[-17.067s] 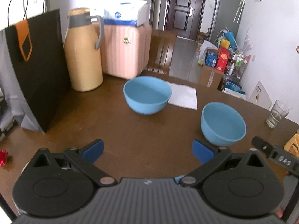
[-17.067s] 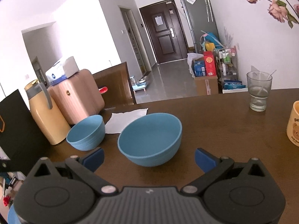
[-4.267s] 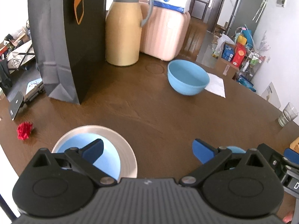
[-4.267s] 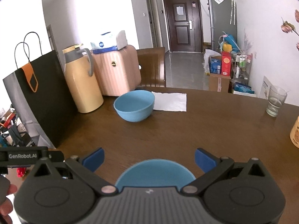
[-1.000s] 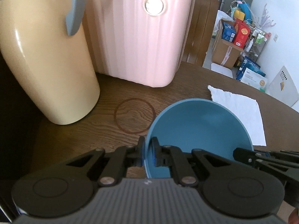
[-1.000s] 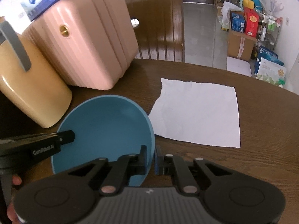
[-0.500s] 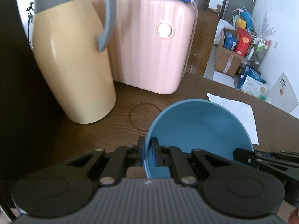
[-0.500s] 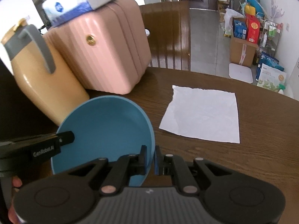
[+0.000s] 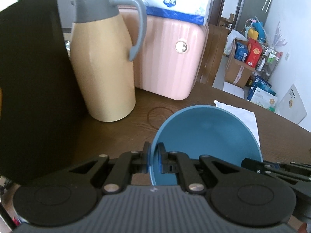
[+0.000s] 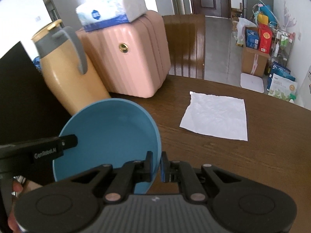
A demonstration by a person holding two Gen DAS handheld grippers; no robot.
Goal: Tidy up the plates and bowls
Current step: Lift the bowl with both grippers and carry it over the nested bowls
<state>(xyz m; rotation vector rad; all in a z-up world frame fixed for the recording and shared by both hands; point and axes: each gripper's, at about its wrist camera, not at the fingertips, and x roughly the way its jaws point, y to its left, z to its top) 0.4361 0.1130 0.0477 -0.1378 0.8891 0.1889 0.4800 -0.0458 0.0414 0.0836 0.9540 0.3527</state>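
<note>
A blue bowl (image 9: 206, 141) hangs in the air above the brown table (image 9: 120, 136), held by both grippers at once. My left gripper (image 9: 154, 156) is shut on the bowl's left rim. My right gripper (image 10: 156, 165) is shut on the right rim of the same blue bowl (image 10: 108, 137). The bowl tips so that its hollow faces the cameras. The right gripper's black body (image 9: 276, 169) shows at the lower right of the left wrist view. The left gripper's body (image 10: 37, 151) shows at the left of the right wrist view.
Behind the bowl stand a beige jug (image 9: 103, 66) with a grey handle, a pink case (image 9: 171, 58) with a tissue pack (image 9: 176, 0) on top, and a black paper bag (image 9: 31, 89) at the left. A white napkin (image 10: 215, 116) lies on the table at the right.
Both grippers have risen and drawn back with the bowl between them. The jug, case and tissue pack now sit lower and farther in view. The grips on the rim are the same.
</note>
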